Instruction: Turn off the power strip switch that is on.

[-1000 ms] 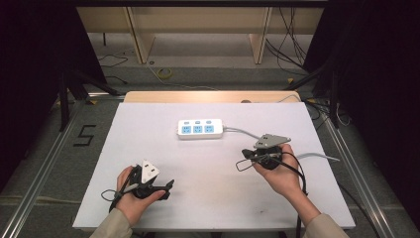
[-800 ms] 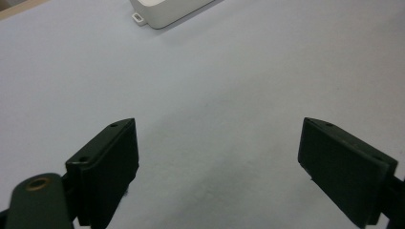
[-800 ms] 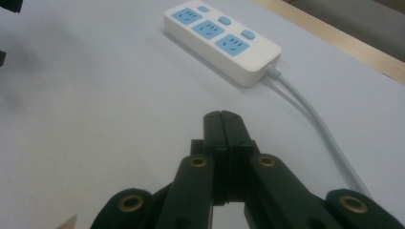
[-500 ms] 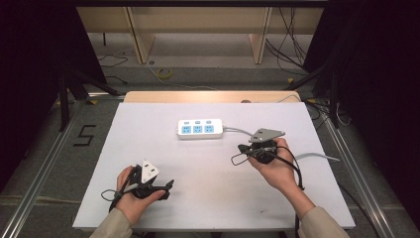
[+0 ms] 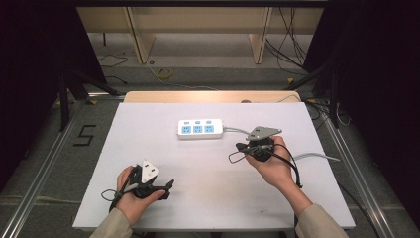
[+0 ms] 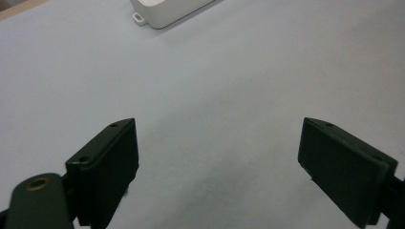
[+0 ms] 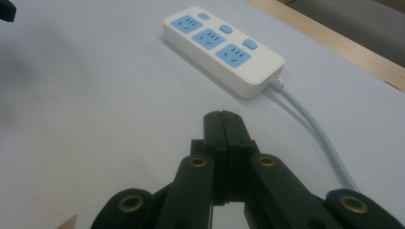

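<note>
Jaws of the right gripper [image 7: 222, 117] are seen pressed together near the power strip [image 7: 222, 47]; left gripper [image 6: 217, 157] jaws are spread wide over the table [image 6: 239, 86]

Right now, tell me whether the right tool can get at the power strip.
Probably yes. The right tool, jaws shut with nothing between them, points toward the power strip, and only bare table lies between the two. The strip's cable runs off to the side, out of the path.
</note>
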`<control>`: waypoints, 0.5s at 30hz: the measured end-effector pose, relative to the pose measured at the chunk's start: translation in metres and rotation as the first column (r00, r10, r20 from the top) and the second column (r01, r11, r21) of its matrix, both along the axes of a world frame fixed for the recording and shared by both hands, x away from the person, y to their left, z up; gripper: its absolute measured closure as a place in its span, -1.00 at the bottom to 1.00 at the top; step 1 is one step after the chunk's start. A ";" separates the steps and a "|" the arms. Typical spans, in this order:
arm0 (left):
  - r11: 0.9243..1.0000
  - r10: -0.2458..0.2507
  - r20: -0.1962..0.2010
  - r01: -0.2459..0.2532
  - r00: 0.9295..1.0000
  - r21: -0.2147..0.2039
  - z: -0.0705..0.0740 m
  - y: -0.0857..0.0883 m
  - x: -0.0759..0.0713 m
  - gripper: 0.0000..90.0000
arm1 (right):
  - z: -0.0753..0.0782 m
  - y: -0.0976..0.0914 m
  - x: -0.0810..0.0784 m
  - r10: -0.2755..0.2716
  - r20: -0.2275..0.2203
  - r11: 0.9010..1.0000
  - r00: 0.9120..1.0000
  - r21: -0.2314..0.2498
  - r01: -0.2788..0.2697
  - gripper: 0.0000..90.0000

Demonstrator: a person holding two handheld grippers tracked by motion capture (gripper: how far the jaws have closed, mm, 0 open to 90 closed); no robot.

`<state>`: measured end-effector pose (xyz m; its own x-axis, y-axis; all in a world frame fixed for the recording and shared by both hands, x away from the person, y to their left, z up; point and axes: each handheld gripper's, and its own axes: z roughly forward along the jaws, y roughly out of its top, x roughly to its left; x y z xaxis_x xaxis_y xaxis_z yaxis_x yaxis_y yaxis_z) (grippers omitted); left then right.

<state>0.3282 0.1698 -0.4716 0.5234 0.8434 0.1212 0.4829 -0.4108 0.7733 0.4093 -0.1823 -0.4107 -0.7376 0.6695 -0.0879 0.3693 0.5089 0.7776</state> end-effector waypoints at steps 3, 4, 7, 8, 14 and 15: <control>1.000 -0.001 -0.001 0.001 1.000 0.001 0.000 0.000 0.000 -0.70 | 0.001 0.002 0.001 0.001 0.001 1.000 1.000 -0.001 -0.001 1.00; 1.000 -0.002 -0.001 0.002 1.000 0.000 0.000 0.000 0.000 -0.70 | 0.002 0.002 0.001 -0.001 -0.002 1.000 1.000 -0.002 0.001 1.00; 1.000 -0.002 0.000 0.002 1.000 0.000 0.000 0.000 0.000 -0.70 | 0.003 0.004 0.003 0.002 -0.001 1.000 1.000 -0.002 -0.002 1.00; 1.000 -0.001 0.001 0.001 1.000 0.000 0.000 0.000 0.000 -0.70 | 0.003 0.005 0.003 -0.001 -0.009 1.000 1.000 -0.002 0.001 1.00; 1.000 -0.003 0.001 0.003 1.000 -0.001 0.000 0.000 0.000 -0.70 | 0.003 0.007 0.006 0.002 -0.003 1.000 1.000 -0.005 -0.002 1.00; 1.000 -0.003 0.002 0.003 1.000 0.001 0.000 0.000 0.000 -0.70 | 0.004 0.007 0.007 0.002 -0.001 1.000 1.000 -0.006 -0.002 1.00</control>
